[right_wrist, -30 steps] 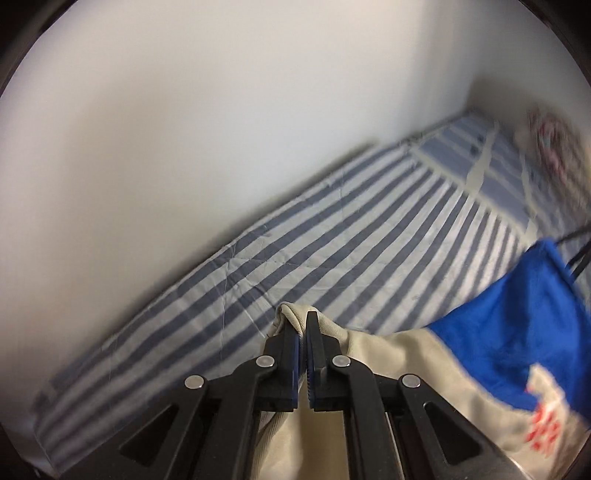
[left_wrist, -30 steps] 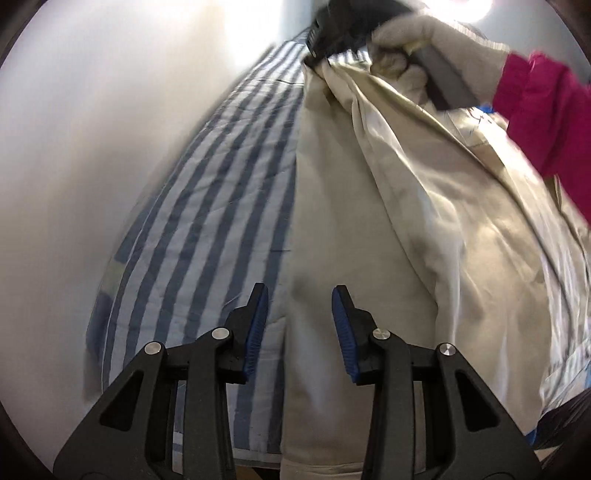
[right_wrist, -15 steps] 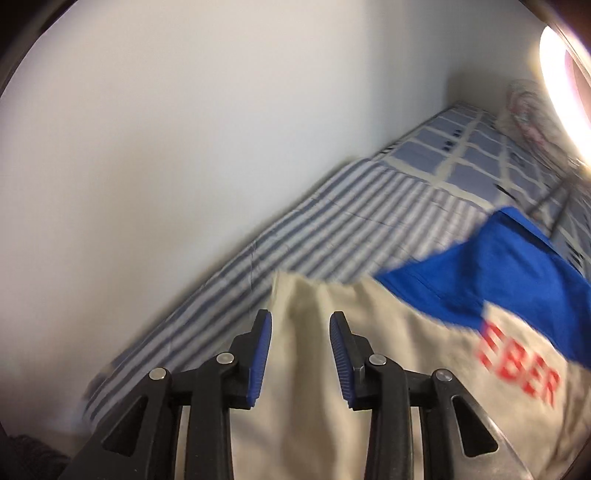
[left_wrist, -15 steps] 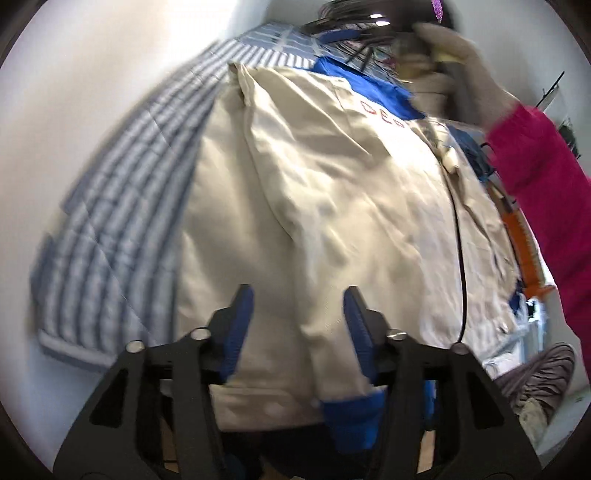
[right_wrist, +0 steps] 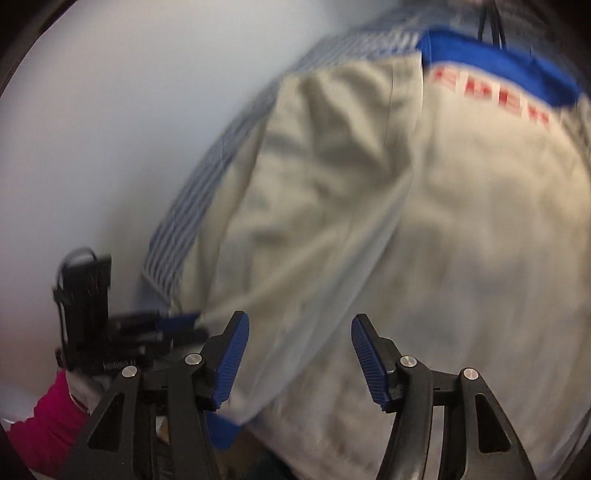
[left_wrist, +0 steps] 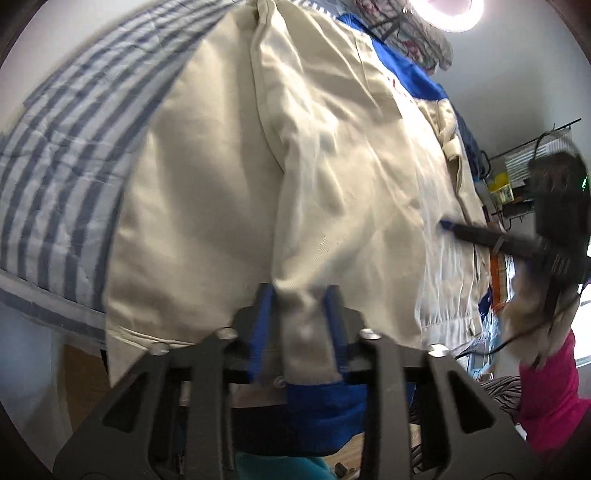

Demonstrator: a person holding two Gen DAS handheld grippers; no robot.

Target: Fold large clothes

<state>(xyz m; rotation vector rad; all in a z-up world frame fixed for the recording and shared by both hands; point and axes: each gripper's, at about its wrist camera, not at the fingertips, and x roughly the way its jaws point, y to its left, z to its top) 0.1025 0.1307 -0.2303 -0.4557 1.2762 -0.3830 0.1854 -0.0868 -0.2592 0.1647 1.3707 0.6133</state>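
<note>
A large beige jacket (left_wrist: pixel 332 166) with blue trim and red lettering lies spread on a blue-striped bed (left_wrist: pixel 66 147). My left gripper (left_wrist: pixel 299 306) has a fold of the jacket's near hem between its fingers, which stand partly apart around the cloth. The jacket also fills the right wrist view (right_wrist: pixel 424 221). My right gripper (right_wrist: pixel 299 354) is open and empty above the jacket's near edge. It also shows at the right of the left wrist view (left_wrist: pixel 447 224), over the jacket's right side. The left gripper shows at the left in the right wrist view (right_wrist: pixel 184 319).
A white wall (right_wrist: pixel 110 129) runs along the bed's far side. A bright ring lamp (left_wrist: pixel 450 14) and crumpled bedding sit at the bed's head. A wire shelf with clutter (left_wrist: pixel 517 177) stands at the right. The bed's near edge (left_wrist: pixel 44 299) drops to the floor.
My right gripper let go of the jacket's corner, opened and pulled back toward the near edge. My left gripper moved onto the near hem and took a fold between its fingers.
</note>
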